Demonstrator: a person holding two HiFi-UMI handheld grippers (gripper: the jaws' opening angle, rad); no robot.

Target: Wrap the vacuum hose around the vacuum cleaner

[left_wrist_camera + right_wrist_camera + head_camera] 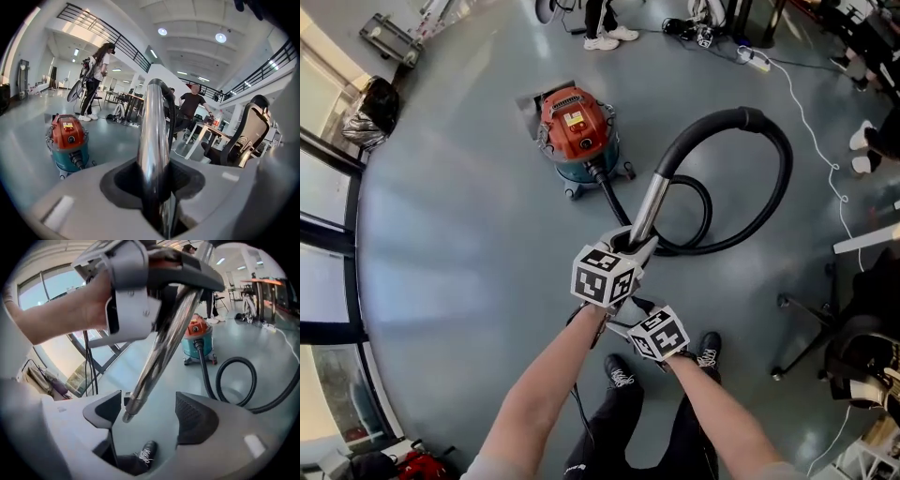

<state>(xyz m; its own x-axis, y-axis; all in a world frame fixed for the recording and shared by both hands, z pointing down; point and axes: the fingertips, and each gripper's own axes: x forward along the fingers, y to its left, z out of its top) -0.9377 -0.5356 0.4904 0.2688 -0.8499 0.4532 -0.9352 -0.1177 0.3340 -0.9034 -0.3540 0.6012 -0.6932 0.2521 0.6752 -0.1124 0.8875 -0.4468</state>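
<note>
An office chair [853, 342] stood to my right on the grey floor [469, 244]; a white cable [811, 131] trailed from a power strip [756, 60] beyond it.

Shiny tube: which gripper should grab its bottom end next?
Right, probably. The right gripper has its jaws open, with the bottom end of the shiny tube between them, not yet squeezed. The left gripper is already shut on the tube higher up, so it is busy holding.
</note>
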